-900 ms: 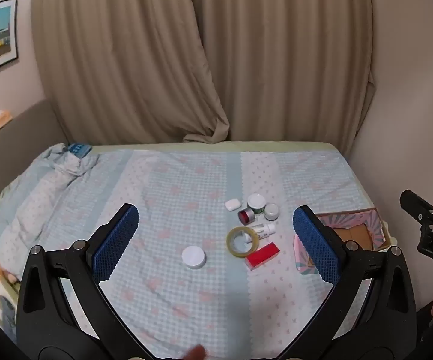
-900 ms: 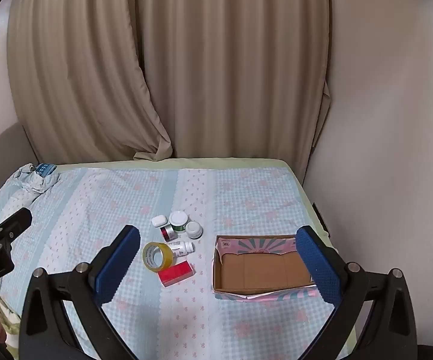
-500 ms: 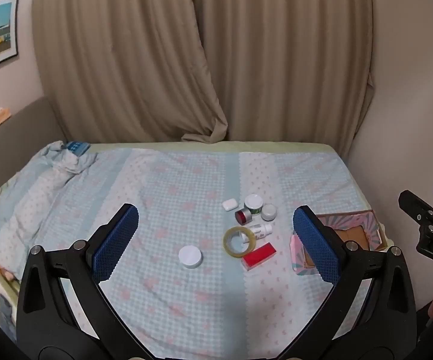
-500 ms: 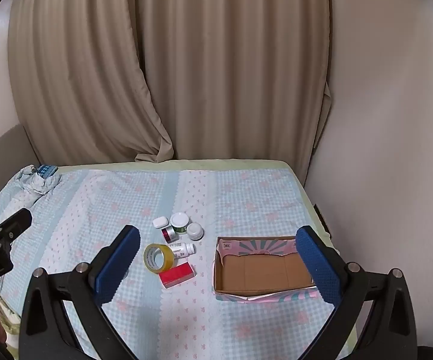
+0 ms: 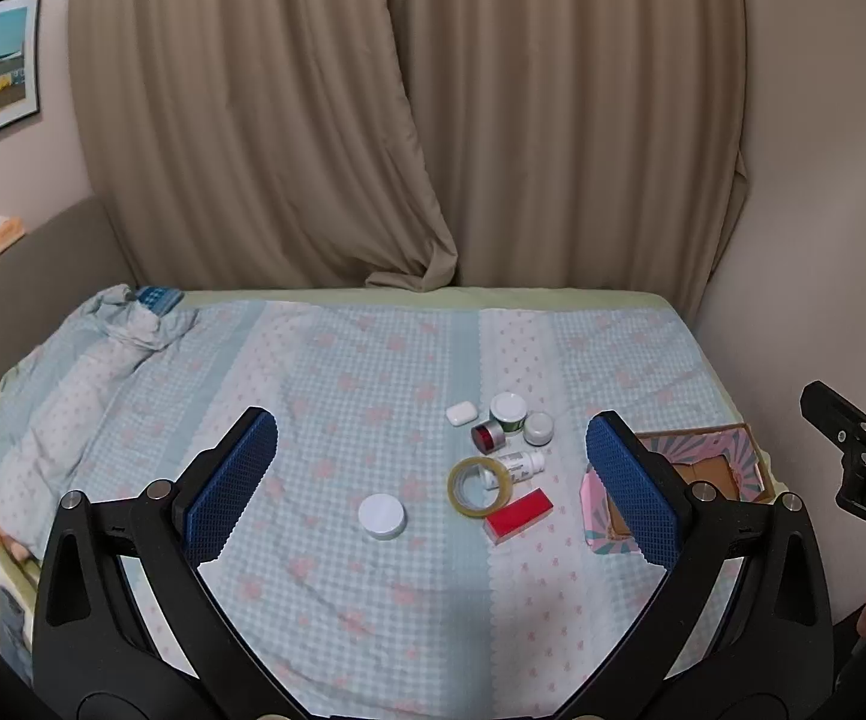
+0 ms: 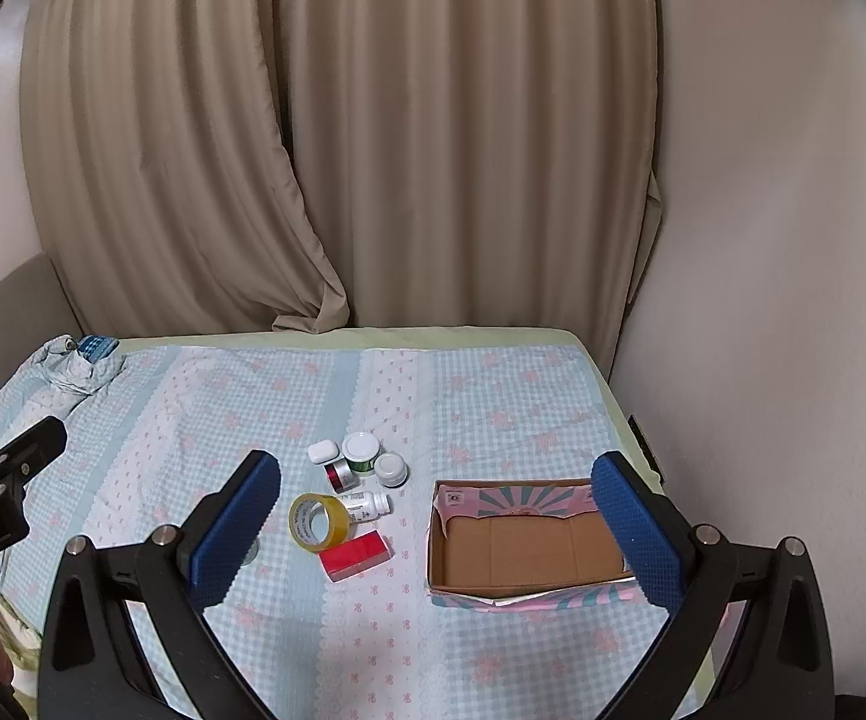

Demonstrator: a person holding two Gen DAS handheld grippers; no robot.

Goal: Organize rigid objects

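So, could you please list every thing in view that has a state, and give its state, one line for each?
left claw: open, holding nothing
right claw: open, holding nothing
cardboard box: open on top, nothing inside
tape roll: tilted, leaning on the small bottle
small bottle: lying on its side, capped
red block: lying flat
green jar: upright, lid on
flat white jar: apart from the cluster, closed
curtains: drawn shut

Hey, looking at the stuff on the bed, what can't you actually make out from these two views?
- White round lid: in the right wrist view, mostly hidden behind the right tool's finger.
- Cardboard box: in the left wrist view, partly covered by the left tool's finger.
- Small bottle: label print too small to read.
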